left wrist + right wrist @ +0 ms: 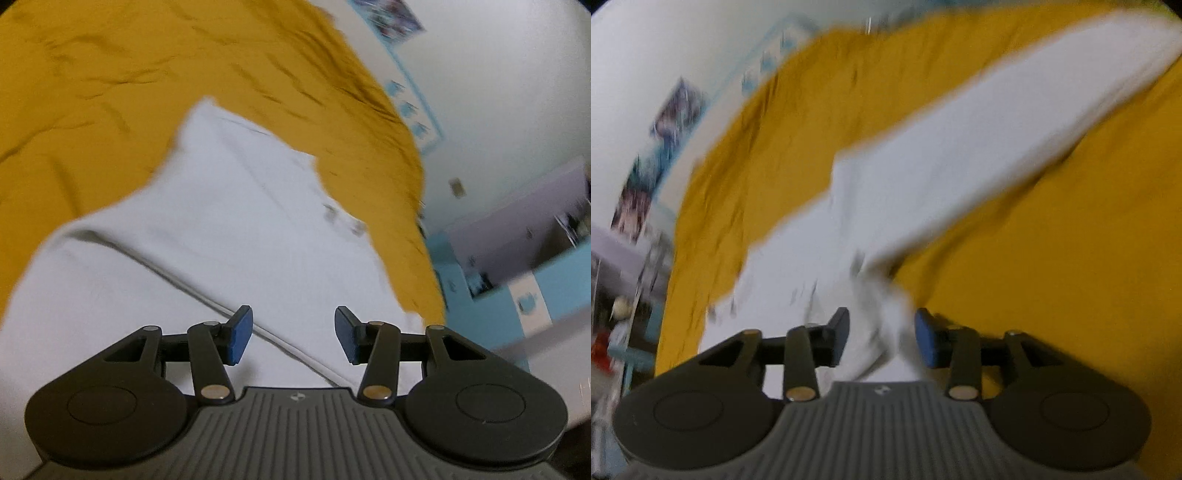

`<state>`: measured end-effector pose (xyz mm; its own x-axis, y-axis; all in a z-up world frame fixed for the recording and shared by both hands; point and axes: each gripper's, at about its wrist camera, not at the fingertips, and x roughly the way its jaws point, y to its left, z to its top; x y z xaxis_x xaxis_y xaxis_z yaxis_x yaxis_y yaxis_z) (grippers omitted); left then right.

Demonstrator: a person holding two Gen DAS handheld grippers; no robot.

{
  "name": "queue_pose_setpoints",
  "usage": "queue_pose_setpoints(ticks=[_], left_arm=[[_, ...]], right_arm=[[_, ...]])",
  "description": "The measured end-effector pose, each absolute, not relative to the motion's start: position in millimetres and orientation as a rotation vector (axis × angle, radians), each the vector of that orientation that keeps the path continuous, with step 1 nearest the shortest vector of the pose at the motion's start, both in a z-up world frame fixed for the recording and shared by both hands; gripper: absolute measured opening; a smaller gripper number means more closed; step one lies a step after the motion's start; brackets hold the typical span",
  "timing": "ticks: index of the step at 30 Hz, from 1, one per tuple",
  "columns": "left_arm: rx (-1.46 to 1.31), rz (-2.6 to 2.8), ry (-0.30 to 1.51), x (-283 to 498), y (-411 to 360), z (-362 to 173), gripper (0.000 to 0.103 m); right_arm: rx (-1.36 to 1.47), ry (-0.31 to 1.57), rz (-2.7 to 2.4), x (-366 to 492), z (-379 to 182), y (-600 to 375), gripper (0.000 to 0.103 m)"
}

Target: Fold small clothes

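Observation:
A small white garment (207,221) lies on a mustard-yellow sheet (110,81). In the left wrist view my left gripper (293,338) is open and empty, hovering over the garment near a grey seam. In the right wrist view the garment (923,184) stretches from the gripper up to the far right, with a bunched fold rising between the fingers. My right gripper (881,338) is open, its blue pads (925,345) on either side of that fold without closing on it. Both views are blurred.
The yellow sheet (1052,295) covers the whole work surface. A white wall with posters (668,122) and blue trim runs along the sheet's edge. A grey shelf or counter (517,229) stands beyond the sheet on the right of the left wrist view.

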<state>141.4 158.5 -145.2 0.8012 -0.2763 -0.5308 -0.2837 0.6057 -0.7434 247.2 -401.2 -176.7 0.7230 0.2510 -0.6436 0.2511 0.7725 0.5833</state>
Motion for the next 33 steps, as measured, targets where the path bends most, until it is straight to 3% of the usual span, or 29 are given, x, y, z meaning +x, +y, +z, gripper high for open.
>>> queue_pose_setpoints(ticks=[3, 6, 9, 16, 19, 24, 26, 28, 33], left_arm=[[-0.859, -0.067, 0.684, 145, 127, -133, 0.055], [-0.799, -0.165, 0.725, 154, 91, -130, 0.055], [-0.816, -0.249, 0.78, 166, 57, -139, 0.055], [-0.769, -0.323, 0.844, 189, 11, -138, 0.055], [-0.756, -0.324, 0.866, 194, 4, -139, 0.055], [-0.743, -0.314, 0.901, 193, -6, -146, 0.055], [-0.737, -0.308, 0.923, 195, -10, -149, 0.055], [-0.731, -0.316, 0.946, 197, -14, -152, 0.055], [-0.713, -0.35, 0.96, 197, -22, -152, 0.055]], right_arm=[[0.745, 0.663, -0.177, 229, -164, -466, 0.042], [0.869, 0.556, -0.291, 215, -167, -529, 0.058], [0.95, 0.469, -0.4, 206, -174, -573, 0.068], [0.994, 0.437, -0.614, 236, -196, -613, 0.067], [0.982, 0.412, -0.669, 250, -201, -627, 0.076], [0.983, 0.38, -0.721, 285, -206, -640, 0.078], [1.006, 0.366, -0.736, 291, -211, -648, 0.065], [1.003, 0.392, -0.723, 297, -213, -653, 0.004], [1.019, 0.385, -0.703, 292, -209, -653, 0.003]])
